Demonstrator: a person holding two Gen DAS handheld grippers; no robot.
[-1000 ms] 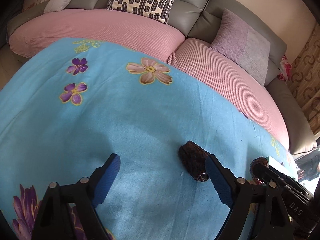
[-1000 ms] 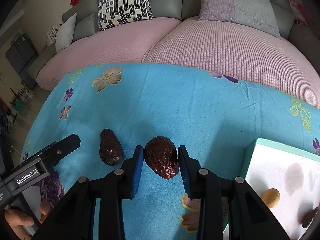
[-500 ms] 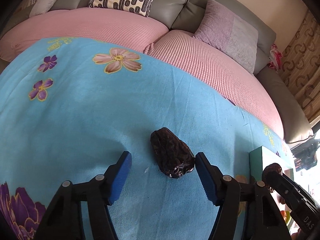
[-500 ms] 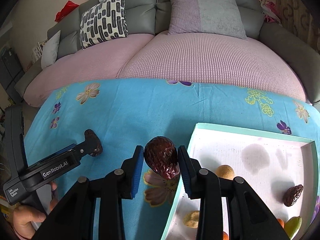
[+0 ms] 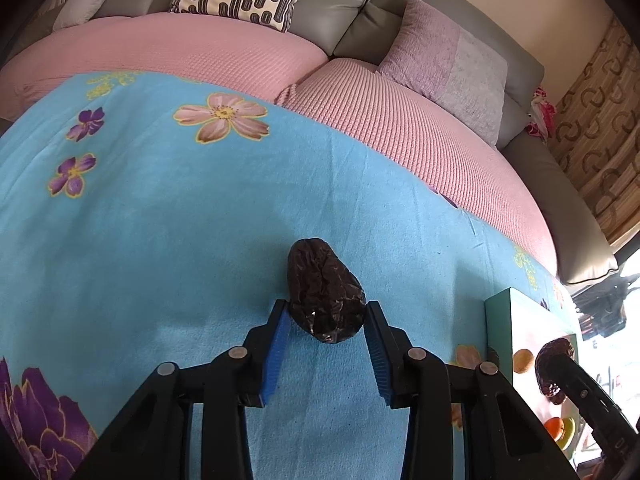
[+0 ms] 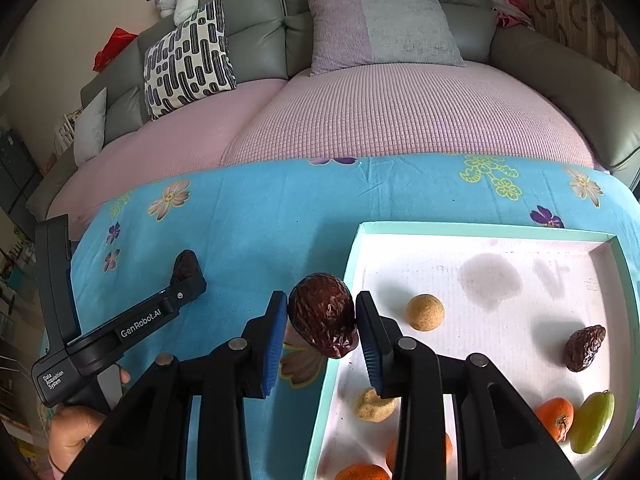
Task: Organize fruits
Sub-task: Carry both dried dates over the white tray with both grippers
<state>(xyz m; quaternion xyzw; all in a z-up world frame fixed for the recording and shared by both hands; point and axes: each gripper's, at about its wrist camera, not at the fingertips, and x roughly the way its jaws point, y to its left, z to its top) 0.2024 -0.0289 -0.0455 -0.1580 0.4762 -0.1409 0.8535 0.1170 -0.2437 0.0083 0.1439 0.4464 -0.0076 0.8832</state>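
My left gripper (image 5: 325, 322) has its blue pads on both sides of a dark wrinkled date (image 5: 325, 296) that lies on the blue flowered cloth (image 5: 160, 220); the pads look pressed to it. My right gripper (image 6: 322, 314) is shut on a second date (image 6: 323, 314) and holds it above the left rim of the mint-edged white tray (image 6: 354, 256). That tray holds another date (image 6: 585, 348), two tan balls (image 6: 425, 312), oranges (image 6: 554, 418) and a green fruit (image 6: 592, 422). In the right wrist view the left gripper (image 6: 188, 286) partly hides its date (image 6: 185, 265).
A pink-covered sofa (image 5: 360, 112) with cushions borders the far edge of the cloth. The tray's corner (image 5: 498, 320) stands right of my left gripper. The right gripper with its date (image 5: 554, 364) shows at the lower right of the left wrist view.
My left gripper has moved onto the lying date and closed its pads against it. My right gripper has carried its date rightward to the tray's left rim.
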